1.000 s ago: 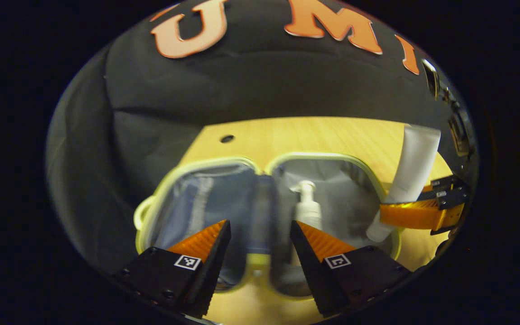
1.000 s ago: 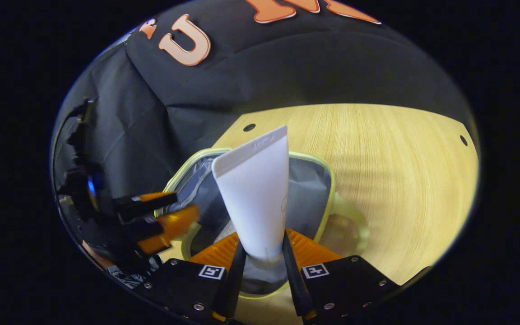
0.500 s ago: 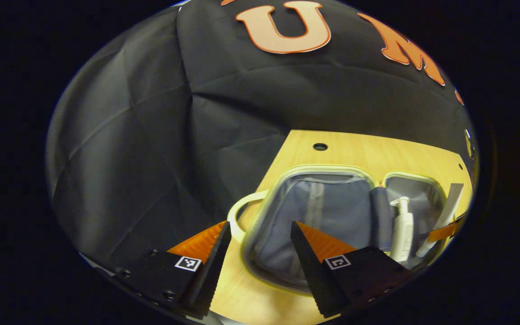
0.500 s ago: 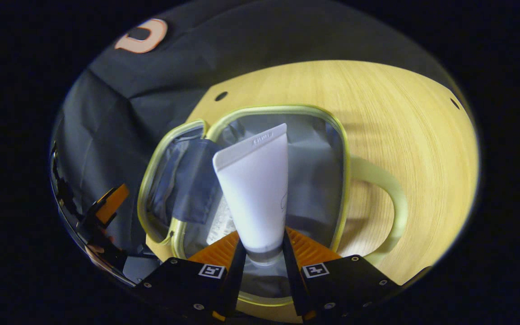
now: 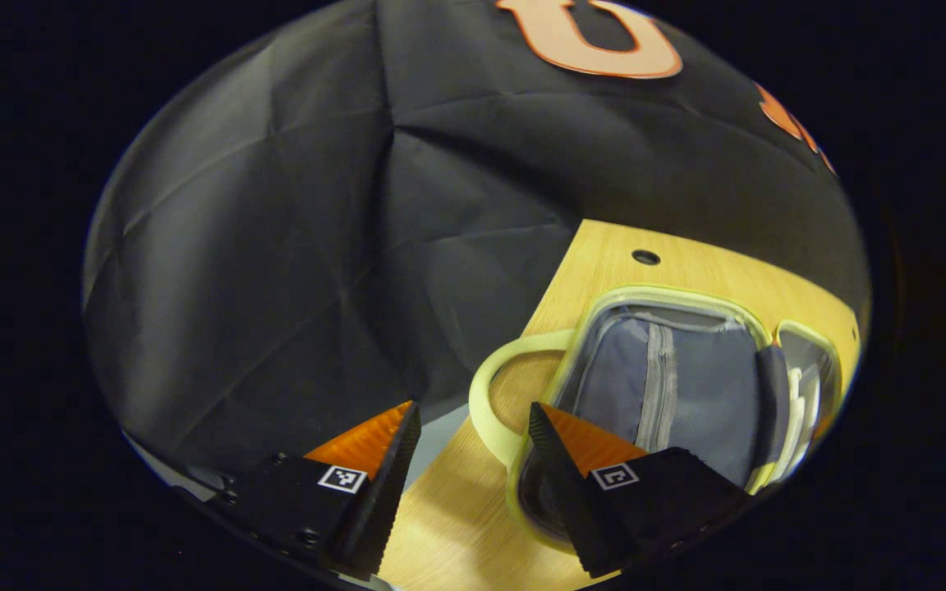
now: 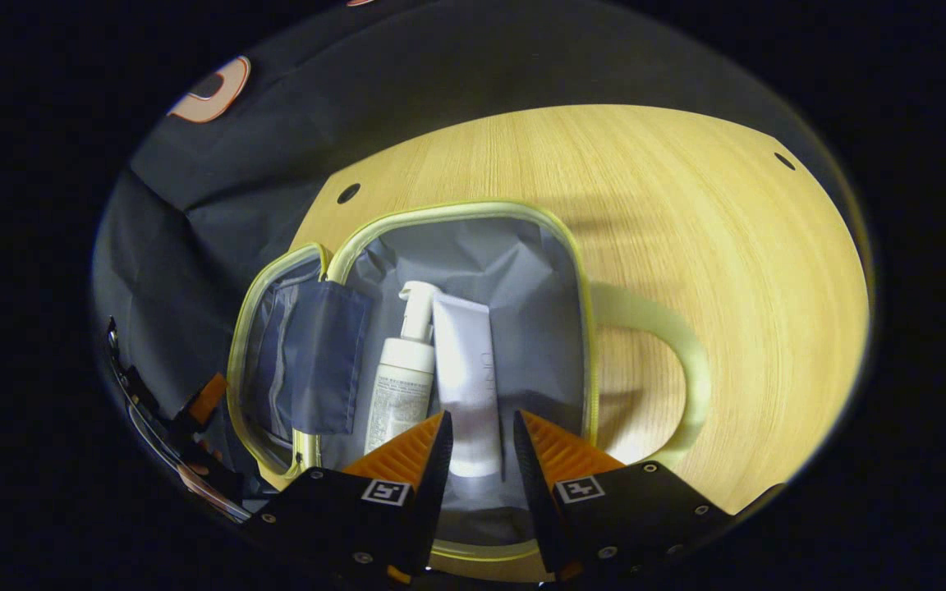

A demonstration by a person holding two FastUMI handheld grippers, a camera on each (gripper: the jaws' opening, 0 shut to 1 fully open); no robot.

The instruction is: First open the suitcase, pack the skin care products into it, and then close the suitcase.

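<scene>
The suitcase (image 6: 448, 215), grey-lined with a yellow-green rim, lies open on the table. In its right half a white pump bottle (image 6: 401, 386) and a white tube (image 6: 465, 369) lie side by side. My right gripper (image 6: 477, 447) hovers just above the tube's cap end, open by a narrow gap, and the tube rests loose on the lining. In the left gripper view the suitcase (image 5: 670, 386) sits at the right, zipped pocket up, and its handle (image 5: 493, 394) points toward me. My left gripper (image 5: 469, 460) is open and empty by that handle, at the table's left edge.
The wooden table (image 6: 727, 287) stretches bare to the right of the suitcase, with small holes near its corners. The suitcase's right handle (image 6: 678, 386) sticks out over it. Black cloth hangs behind and to the left. A part of the other gripper (image 6: 204, 400) shows low on the left.
The right gripper lowered the upright tube into the suitcase and let go; it now lies flat beside the pump bottle. The left gripper swung left, off the suitcase's middle toward its handle.
</scene>
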